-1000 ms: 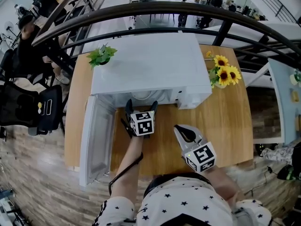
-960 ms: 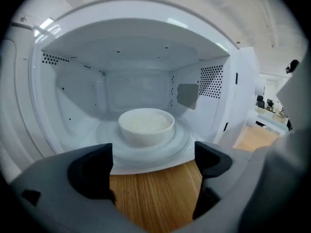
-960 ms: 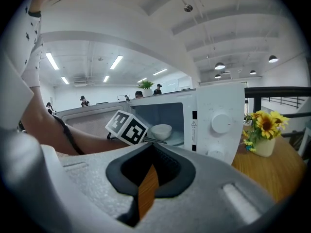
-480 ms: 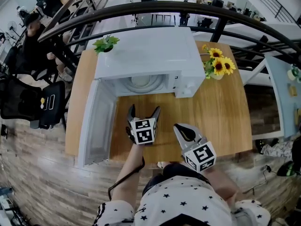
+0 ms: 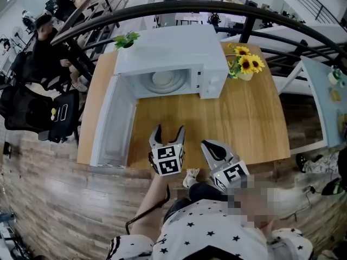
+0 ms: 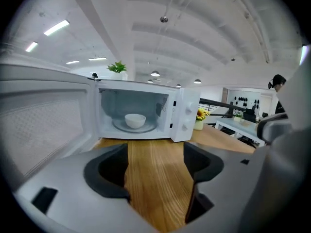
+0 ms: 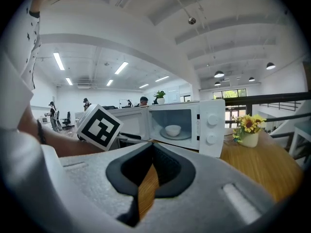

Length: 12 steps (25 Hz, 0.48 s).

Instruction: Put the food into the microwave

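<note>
Overhead, you stand at the near edge of the wooden table (image 5: 244, 123), with both grippers held low over its front strip and pointing toward the white microwave (image 5: 173, 47) at the far side. The microwave's door (image 5: 111, 124) is swung fully open to the left, leaving the cavity exposed. The white bowl (image 5: 162, 78) sits inside on the glass turntable (image 6: 146, 128), roughly at its centre (what the bowl holds cannot be made out from any view). Your left gripper (image 5: 169, 131) is well apart from the microwave; in the left gripper view its jaws are spread and closing, and only bare wood grain shows between them, so nothing is gripped by the left gripper (image 6: 155, 154). The bowl (image 6: 135, 120) appears straight ahead of that gap, far beyond the jaw tips. Your right gripper (image 5: 209, 146) lies just beside the left one, on its right; in the right gripper view its jaws are pressed together at the tips, with only a narrow sliver of table visible through the hollow behind them, and they pinch nothing (image 7: 151, 152). From that view the bowl (image 7: 173, 129) is seen through the open front of the microwave (image 7: 212, 125). A vase of sunflowers (image 5: 245, 65) stands just right of the microwave, and a small green plant (image 5: 126, 38) sits at its rear left corner.
</note>
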### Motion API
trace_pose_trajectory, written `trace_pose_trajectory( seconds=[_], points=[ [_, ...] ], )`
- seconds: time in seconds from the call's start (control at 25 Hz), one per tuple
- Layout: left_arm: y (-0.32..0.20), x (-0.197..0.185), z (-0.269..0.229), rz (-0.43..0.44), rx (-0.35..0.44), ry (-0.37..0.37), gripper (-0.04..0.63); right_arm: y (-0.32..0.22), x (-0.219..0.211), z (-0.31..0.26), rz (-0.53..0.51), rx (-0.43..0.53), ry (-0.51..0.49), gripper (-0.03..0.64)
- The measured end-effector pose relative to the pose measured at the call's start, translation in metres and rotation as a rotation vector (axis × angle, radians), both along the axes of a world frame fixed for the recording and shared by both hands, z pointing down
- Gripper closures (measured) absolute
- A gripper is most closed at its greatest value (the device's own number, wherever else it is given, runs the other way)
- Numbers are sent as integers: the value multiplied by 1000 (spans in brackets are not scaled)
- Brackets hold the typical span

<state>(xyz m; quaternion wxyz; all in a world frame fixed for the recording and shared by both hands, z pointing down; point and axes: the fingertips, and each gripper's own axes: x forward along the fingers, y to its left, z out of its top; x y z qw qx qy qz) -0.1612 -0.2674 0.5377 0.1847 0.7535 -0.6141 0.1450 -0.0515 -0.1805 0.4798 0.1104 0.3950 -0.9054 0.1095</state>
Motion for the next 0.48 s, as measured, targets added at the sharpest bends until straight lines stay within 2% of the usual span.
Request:
trace_pose_trajectory(
  seconds=[0.12, 0.48],
  points=[
    [31, -2, -11, -37, 29, 8, 316, 21, 2, -3, -1, 16, -6, 611],
    [123, -2, -32, -87, 81, 21, 491, 87, 17, -8, 8, 44, -10, 611]
  ],
)
